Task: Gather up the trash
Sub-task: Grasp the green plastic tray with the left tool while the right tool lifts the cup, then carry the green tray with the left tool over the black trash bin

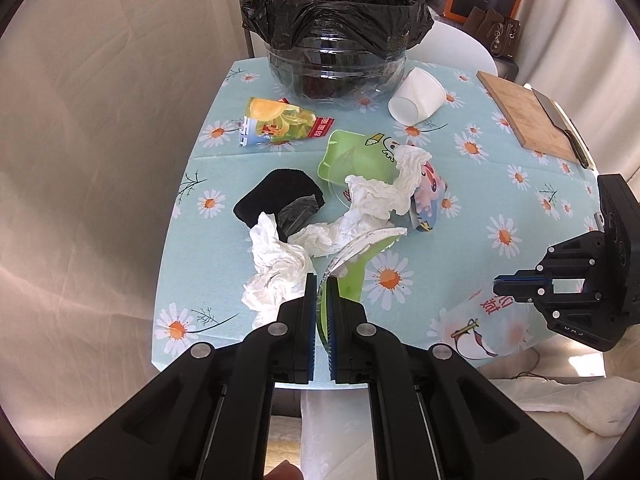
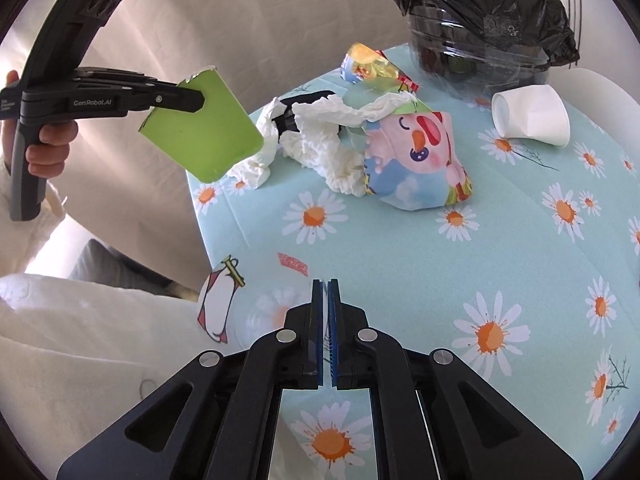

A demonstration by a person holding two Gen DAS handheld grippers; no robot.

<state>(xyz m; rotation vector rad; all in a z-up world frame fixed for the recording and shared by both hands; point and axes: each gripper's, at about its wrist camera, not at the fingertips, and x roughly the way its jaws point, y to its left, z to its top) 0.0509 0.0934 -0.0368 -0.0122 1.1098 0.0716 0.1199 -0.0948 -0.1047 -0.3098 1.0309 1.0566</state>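
Observation:
My left gripper is shut on a green plastic cup with a peeled foil lid, held above the table's near edge; it also shows in the right wrist view with the left gripper. My right gripper is shut on a clear printed plastic wrapper, also seen in the left wrist view at the right gripper. Crumpled white tissues, a cartoon packet, a yellow snack bag, a green tray and a white paper cup lie on the table. The black-lined bin stands at the far edge.
A black cloth lies left of the tissues. A wooden cutting board with a cleaver sits at the far right. The floral tablecloth covers a round table. A curtain hangs to the left.

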